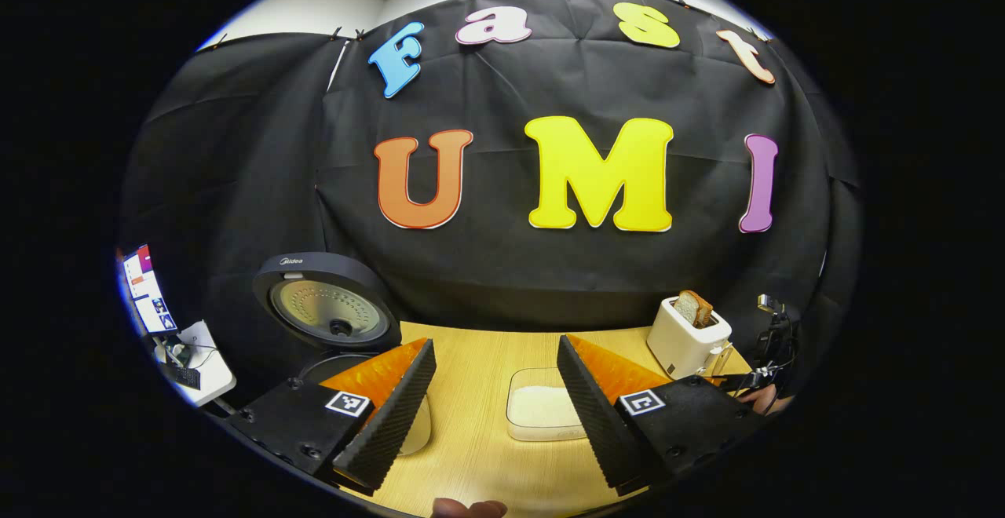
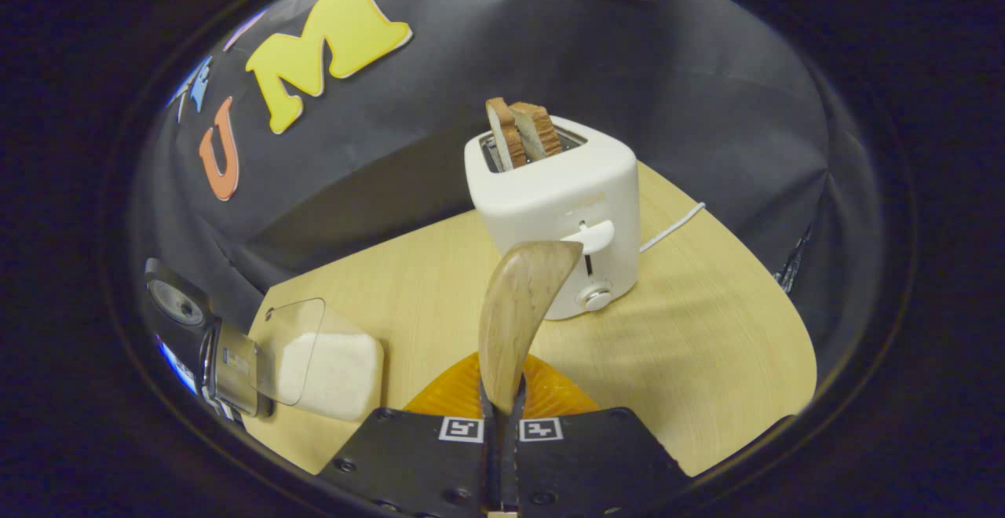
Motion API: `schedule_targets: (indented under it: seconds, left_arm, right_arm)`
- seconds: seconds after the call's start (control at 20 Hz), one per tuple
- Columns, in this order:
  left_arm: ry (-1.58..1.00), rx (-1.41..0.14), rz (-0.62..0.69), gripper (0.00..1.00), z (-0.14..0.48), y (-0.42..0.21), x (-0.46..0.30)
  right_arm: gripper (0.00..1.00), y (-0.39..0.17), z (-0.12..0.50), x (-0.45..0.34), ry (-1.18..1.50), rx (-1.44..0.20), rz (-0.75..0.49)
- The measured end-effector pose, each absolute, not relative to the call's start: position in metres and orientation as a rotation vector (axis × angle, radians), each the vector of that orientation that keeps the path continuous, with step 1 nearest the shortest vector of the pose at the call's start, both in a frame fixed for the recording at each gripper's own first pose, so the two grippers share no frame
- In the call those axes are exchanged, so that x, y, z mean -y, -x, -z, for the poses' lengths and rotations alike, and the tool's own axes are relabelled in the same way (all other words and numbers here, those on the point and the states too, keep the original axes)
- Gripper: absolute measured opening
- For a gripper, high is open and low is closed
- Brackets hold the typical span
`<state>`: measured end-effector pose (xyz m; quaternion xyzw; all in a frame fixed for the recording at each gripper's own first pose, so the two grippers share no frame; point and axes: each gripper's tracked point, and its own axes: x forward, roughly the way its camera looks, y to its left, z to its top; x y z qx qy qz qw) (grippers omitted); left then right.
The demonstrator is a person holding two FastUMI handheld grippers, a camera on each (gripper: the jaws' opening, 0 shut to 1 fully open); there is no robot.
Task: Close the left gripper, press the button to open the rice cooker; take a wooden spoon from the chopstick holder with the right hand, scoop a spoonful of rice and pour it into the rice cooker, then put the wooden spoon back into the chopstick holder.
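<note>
The wooden spoon [image 2: 520, 306] is pinched between the pressed-together jaws of the right gripper [image 2: 502, 416] at the bottom centre of the right gripper view, and could pivot in so narrow a hold, spilling rice short of the open rice cooker [image 1: 330, 310] at the left gripper view's middle left. The left gripper [image 1: 495, 400] is held with jaws spread wide and empty above the tabletop [image 1: 479, 455]. Counted: one spoon, one cooker, one rice container [image 1: 542, 412], one toaster [image 2: 557, 204] with two bread slices [image 2: 522, 132].

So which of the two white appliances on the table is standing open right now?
The rice cooker with the dark round lid, raised and showing its metal inner plate. The white toaster has no lid; two bread slices stick up from its slots.
</note>
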<state>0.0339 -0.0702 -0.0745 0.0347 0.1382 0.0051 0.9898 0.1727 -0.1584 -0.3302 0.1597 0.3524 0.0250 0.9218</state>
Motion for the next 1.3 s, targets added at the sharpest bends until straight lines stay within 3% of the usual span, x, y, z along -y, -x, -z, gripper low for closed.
schedule_targets:
  seconds: [0.5,0.85,1.05,1.3]
  left_arm:
    - [-0.002,-0.273,-0.014,0.99,0.079,-0.029,0.050]
    - [0.029,-0.246,-0.060,0.99,0.076,-0.016,0.009]
    - [0.013,-0.245,-0.107,0.99,0.074,-0.007,-0.029]
    - [0.016,-0.257,-0.162,0.99,0.077,-0.002,-0.076]
  right_arm:
    - [0.02,-0.162,0.237,0.151,-0.242,-0.539,-0.020]
    - [0.01,-0.185,0.174,0.042,-0.210,-0.447,-0.150]
    - [0.01,-0.207,0.176,-0.033,-0.195,-0.432,-0.215]
    - [0.01,-0.227,0.225,-0.096,-0.188,-0.491,-0.219]
